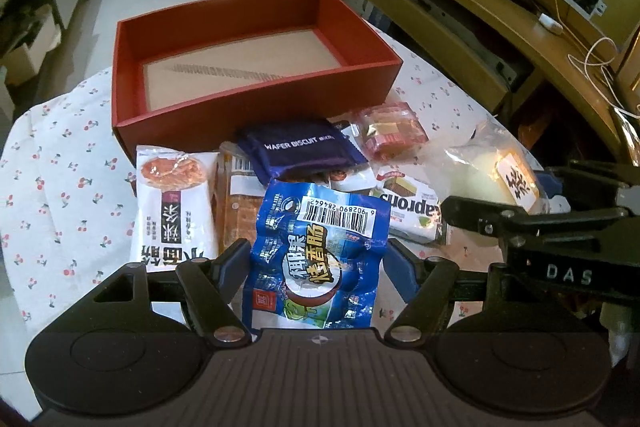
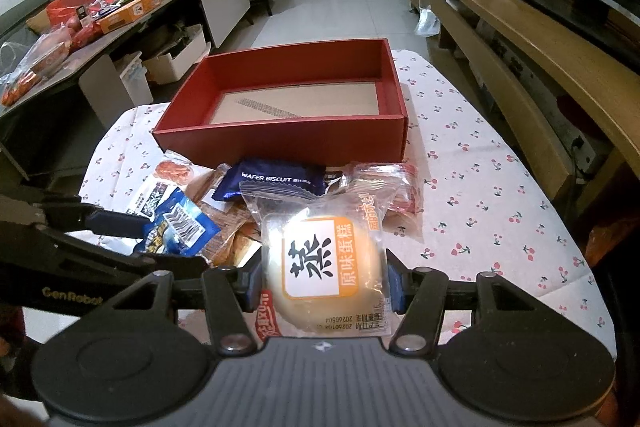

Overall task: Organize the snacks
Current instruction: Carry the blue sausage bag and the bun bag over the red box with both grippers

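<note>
Grippers first, low in each frame: the left gripper (image 1: 318,259) pinched a blue sausage packet (image 1: 320,251), pads pressed on both edges, and the right gripper (image 2: 324,283) clamped a clear-wrapped steamed cake (image 2: 320,267) the same way. Both packets looked lifted off the pile, likely so each could go straight into the box.

Just beyond the fingers lay the heap of remaining snacks on the cherry-print tablecloth (image 1: 60,167): a white packet with an orange picture (image 1: 176,199), a dark wafer biscuit pack (image 1: 300,151) on top, a red-and-gold wrapped sweet (image 1: 394,131) to its right.

Farther back, mid-frame, sat the red box (image 1: 256,127), open-topped and empty inside, just behind the pile, handy for dropping things in.

The left view caught the right gripper and its cake at the right edge; the right view showed the left gripper at lower left, plus a cluttered side counter (image 2: 120,7) at upper left that the left view barely showed.
</note>
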The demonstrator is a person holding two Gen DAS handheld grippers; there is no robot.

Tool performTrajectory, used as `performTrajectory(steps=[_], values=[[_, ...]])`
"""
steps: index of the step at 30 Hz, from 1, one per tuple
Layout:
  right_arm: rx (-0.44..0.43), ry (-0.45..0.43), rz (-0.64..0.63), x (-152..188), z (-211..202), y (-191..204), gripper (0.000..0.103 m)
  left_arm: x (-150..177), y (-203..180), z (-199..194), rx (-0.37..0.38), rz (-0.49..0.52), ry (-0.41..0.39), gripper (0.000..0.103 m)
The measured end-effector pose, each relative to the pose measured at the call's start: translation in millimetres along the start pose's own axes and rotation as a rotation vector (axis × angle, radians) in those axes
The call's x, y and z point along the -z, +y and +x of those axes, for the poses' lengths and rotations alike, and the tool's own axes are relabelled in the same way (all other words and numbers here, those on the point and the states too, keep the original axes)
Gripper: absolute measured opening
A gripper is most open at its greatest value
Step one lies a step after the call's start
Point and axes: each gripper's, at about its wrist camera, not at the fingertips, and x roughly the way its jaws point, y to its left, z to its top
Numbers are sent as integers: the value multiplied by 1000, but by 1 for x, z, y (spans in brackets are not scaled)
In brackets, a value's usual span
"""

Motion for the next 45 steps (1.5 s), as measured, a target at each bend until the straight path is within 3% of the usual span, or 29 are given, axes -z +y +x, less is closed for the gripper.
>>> performTrajectory(steps=[12, 18, 26, 34, 39, 45], values=[[5, -39, 23, -27, 7, 6, 63, -31, 13, 1, -62, -45, -49, 77], [14, -55, 18, -59, 23, 8, 62, -63, 23, 6, -112, -54, -99, 77], [35, -54, 44, -116, 72, 2, 62, -113, 50, 35, -163, -139, -129, 77], [53, -44, 23, -153, 135, 4, 62, -141, 83, 74, -224, -205, -107, 77], [65, -9, 3, -156, 168, 3, 62, -143, 93, 100, -246, -240, -57, 77], [70, 49, -27, -148, 193, -4, 63, -139, 87, 115, -306, -202, -16, 77]])
